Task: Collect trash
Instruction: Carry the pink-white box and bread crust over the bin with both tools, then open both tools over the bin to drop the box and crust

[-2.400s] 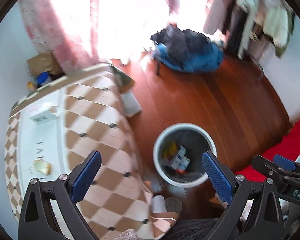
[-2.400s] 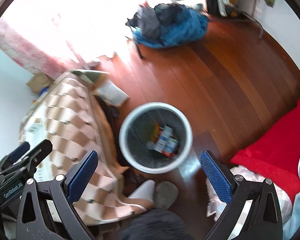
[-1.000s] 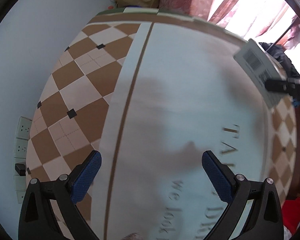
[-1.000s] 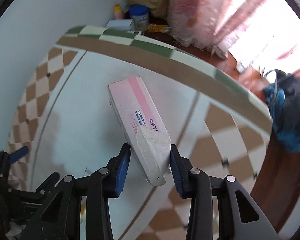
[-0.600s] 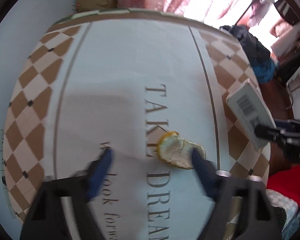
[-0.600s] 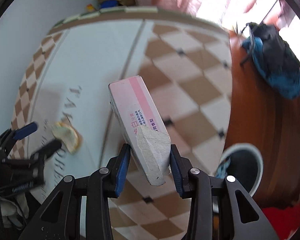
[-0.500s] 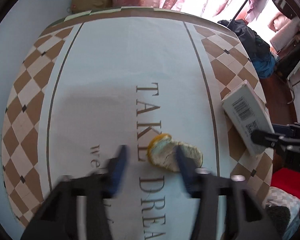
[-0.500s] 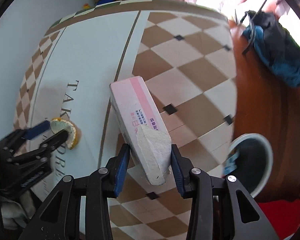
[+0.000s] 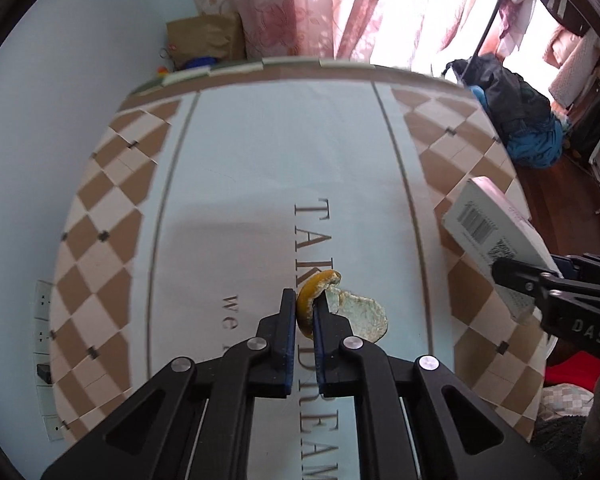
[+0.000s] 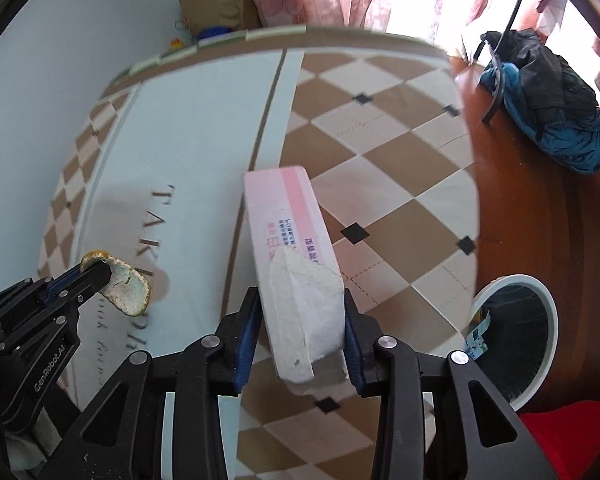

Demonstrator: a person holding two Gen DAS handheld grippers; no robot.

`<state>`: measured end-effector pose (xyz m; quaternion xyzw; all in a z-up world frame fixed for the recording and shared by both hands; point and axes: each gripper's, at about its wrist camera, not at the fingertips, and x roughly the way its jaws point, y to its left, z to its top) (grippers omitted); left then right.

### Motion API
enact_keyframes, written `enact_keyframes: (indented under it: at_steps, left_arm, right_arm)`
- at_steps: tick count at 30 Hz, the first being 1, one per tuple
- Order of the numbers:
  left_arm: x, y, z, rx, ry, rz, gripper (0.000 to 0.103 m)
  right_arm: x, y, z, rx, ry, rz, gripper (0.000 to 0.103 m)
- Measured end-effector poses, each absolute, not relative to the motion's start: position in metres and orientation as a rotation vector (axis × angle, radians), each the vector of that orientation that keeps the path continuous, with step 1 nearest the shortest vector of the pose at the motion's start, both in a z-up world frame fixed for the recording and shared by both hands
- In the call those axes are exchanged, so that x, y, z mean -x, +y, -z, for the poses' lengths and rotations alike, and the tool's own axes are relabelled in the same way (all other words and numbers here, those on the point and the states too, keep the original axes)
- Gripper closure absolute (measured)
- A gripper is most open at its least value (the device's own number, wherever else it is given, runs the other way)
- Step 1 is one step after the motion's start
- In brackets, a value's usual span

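Note:
My left gripper (image 9: pixel 303 310) is shut on an orange peel (image 9: pixel 354 312), yellow outside and whitish inside, just above the table's pale printed cloth (image 9: pixel 260 184). The peel also shows in the right wrist view (image 10: pixel 126 288), in the left gripper (image 10: pixel 96 274). My right gripper (image 10: pixel 300 320) is shut on a torn pink and white carton (image 10: pixel 296 264) and holds it above the chequered part of the cloth. The carton's barcode side shows in the left wrist view (image 9: pixel 492 236). A white-rimmed trash bin (image 10: pixel 516 336) with some litter stands on the floor at the right.
The table with the brown chequered cloth (image 10: pixel 380 160) stands against a pale blue wall. A blue and black bag (image 10: pixel 548 92) lies on the wooden floor (image 10: pixel 540 208) by pink curtains (image 9: pixel 300 8). A brown paper bag (image 9: pixel 206 38) stands behind the table. Red fabric (image 10: pixel 572 440) lies lower right.
My left gripper has closed on the orange peel, which lay on the cloth between its open fingers. My right gripper still holds the carton and has moved little.

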<state>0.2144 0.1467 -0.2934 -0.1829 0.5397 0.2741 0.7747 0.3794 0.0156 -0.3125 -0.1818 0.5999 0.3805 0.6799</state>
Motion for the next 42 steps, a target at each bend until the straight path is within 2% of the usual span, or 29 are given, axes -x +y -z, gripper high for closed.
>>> enact_keyframes:
  at_steps: [6,13,19,23,28,34,39,40,41,42]
  left_arm:
    - [-0.212,0.123,0.243,0.339,1.089,-0.595,0.098]
    - [-0.244,0.055,0.173,0.244,0.969,-0.48,0.098]
    - [-0.306,-0.028,0.161,0.198,0.951,-0.313,0.098]
    - [-0.354,-0.082,0.189,0.209,1.007,-0.203,0.098]
    - [-0.408,-0.125,0.245,0.224,1.128,-0.133,0.098]
    - [-0.456,-0.149,0.309,0.263,1.275,-0.094,0.097]
    - [-0.473,-0.156,0.341,0.267,1.365,-0.107,0.092]
    - [-0.475,-0.156,0.348,0.263,1.383,-0.115,0.086]
    - [-0.476,-0.155,0.352,0.259,1.391,-0.126,0.071]
    - [-0.475,-0.156,0.356,0.255,1.395,-0.136,0.06]
  right_arm:
    - [-0.379,-0.024,0.257,0.289,1.262,-0.875,0.065]
    - [-0.396,-0.115,0.198,0.139,1.176,-0.824,0.065]
    - [-0.428,-0.223,0.187,0.049,1.16,-0.677,0.065]
    - [-0.453,-0.29,0.211,0.003,1.205,-0.556,0.065]
    - [-0.487,-0.356,0.269,-0.058,1.324,-0.434,0.065]
    - [-0.518,-0.385,0.343,-0.112,1.462,-0.384,0.065]
    - [-0.54,-0.384,0.396,-0.111,1.537,-0.372,0.063]
    - [-0.543,-0.38,0.403,-0.109,1.551,-0.371,0.062]
    - [-0.548,-0.377,0.414,-0.11,1.574,-0.372,0.061]
    - [-0.55,-0.369,0.423,-0.11,1.591,-0.37,0.053]
